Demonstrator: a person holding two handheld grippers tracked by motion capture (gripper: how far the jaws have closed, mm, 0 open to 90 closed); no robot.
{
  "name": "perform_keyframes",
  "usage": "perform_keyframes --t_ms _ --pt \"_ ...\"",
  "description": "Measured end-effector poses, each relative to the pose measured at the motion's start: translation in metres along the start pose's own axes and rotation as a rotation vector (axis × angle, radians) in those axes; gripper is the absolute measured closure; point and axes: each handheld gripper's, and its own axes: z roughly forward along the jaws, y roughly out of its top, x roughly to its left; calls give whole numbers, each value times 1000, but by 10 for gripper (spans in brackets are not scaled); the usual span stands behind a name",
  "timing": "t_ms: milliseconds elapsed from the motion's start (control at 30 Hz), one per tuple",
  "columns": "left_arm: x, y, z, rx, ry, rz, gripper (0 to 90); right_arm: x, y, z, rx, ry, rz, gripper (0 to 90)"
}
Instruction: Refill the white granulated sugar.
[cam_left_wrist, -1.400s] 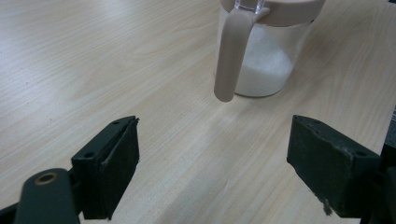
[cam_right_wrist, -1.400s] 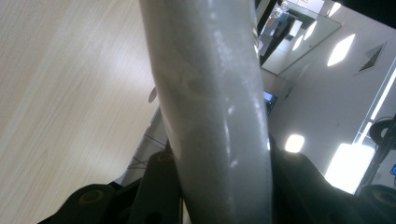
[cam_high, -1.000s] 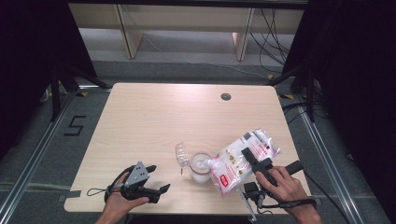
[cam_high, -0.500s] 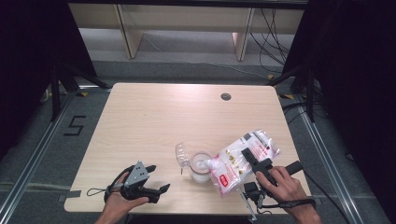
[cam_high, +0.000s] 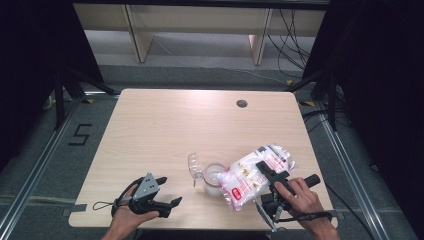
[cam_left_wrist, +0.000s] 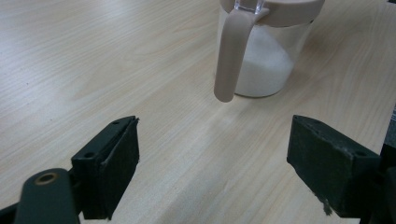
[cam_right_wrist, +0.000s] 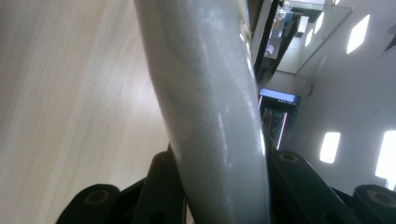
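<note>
Bag (cam_high: 252, 176) of white stuff, clear plastic with red print, is tipped over the jar (cam_high: 214, 179) near the front edge of the table (cam_high: 175, 125), its low end right at the jar's rim. The right gripper (cam_high: 267, 172) has it pinched around the middle, and in the right gripper view the bag (cam_right_wrist: 210, 102) stands squeezed between the two black jaws, so that grip is solid. The person's right hand (cam_high: 295, 197) sits just behind it, at the table's front right.

Jar's a small clear one with a beige lid and handle (cam_left_wrist: 229, 56), partly filled with white grains (cam_left_wrist: 266, 65); its clear flap (cam_high: 195, 166) stands flipped open on the left side.

Left gripper (cam_high: 167, 192) hangs low over the front left of the table, well apart from the jar, jaws spread wide with nothing between them but bare wood. From the left gripper view the jar (cam_left_wrist: 266, 46) stands straight ahead of it.
</note>
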Motion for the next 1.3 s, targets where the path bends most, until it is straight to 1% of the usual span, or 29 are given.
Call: perform_keyframes --t_ms 33,67,100,133,167,267,300,367,400,467,533,567,600,633,700,733,800,867,900,933,967,1000,1033,1067,1100,1167,1200,1267,1300 --pt "0 0 0 -4 -4 -1 165 5 -1 -1 22 18 80 749" --pt "0 0 0 -5 -1 -1 165 0 -1 0 -5 6 22 750" --pt "0 0 0 -5 -1 0 165 1 -1 0 -7 8 39 750" --pt "1 0 0 -1 2 3 165 3 0 -1 -3 24 82 751" --pt "0 0 0 -2 -2 -1 165 0 0 0 -24 15 64 751" --pt "0 0 0 -4 -6 -4 166 1 -1 0 -40 31 170 753" --pt "0 0 0 -7 -5 -2 166 -1 -2 0 -55 24 163 754" --pt "0 0 0 -10 -3 -7 166 -1 -3 0 -59 32 219 755" --pt "0 0 0 -11 -3 -7 166 -2 -4 -1 -69 24 217 756" --pt "0 0 0 -10 -4 -1 166 2 -6 0 -81 45 324 759" --pt "0 0 -1 -11 -4 0 166 -1 -7 0 -99 47 310 762" --pt "0 1 -1 -10 -3 0 166 2 -7 0 -103 58 365 764" --pt "0 1 -1 -10 -3 -1 166 0 -8 0 -115 58 351 766" --pt "0 1 0 -10 -3 -1 166 4 -8 1 -124 66 429 767" --pt "0 1 -1 -10 -3 -2 166 4 -11 1 -136 81 476 769" --pt "0 1 -1 -8 0 1 166 1 -13 2 -143 75 428 771" --pt "0 1 -1 -6 1 1 166 7 -13 2 -137 100 520 773" --pt "0 1 -1 -9 -4 0 166 8 -14 2 -139 95 526 775" --pt "0 1 -1 -8 -4 1 166 8 -16 4 -163 80 514 776" --pt "0 1 -1 -9 -4 1 166 8 -16 4 -160 89 535 776" --pt "0 1 -1 -8 -4 1 166 6 -18 4 -165 89 521 778" --pt "0 1 -1 -7 1 3 167 9 -18 4 -164 96 575 778" --pt "2 1 -2 17 10 27 167 8 -19 4 -167 94 584 779" --pt "1 1 -2 4 7 11 167 8 -20 4 -179 96 591 780" --pt "0 1 -1 -6 1 1 166 9 -21 4 -187 96 627 780" --pt "0 1 -1 -5 1 2 167 9 -23 5 -220 108 686 782" --pt "0 1 -2 2 6 10 167 11 -24 5 -226 123 739 782" --pt "-1 1 -1 -13 -1 -6 167 11 -27 8 -254 124 765 783" --pt "-1 1 -1 -12 -1 -6 167 13 -28 9 -265 134 802 784"
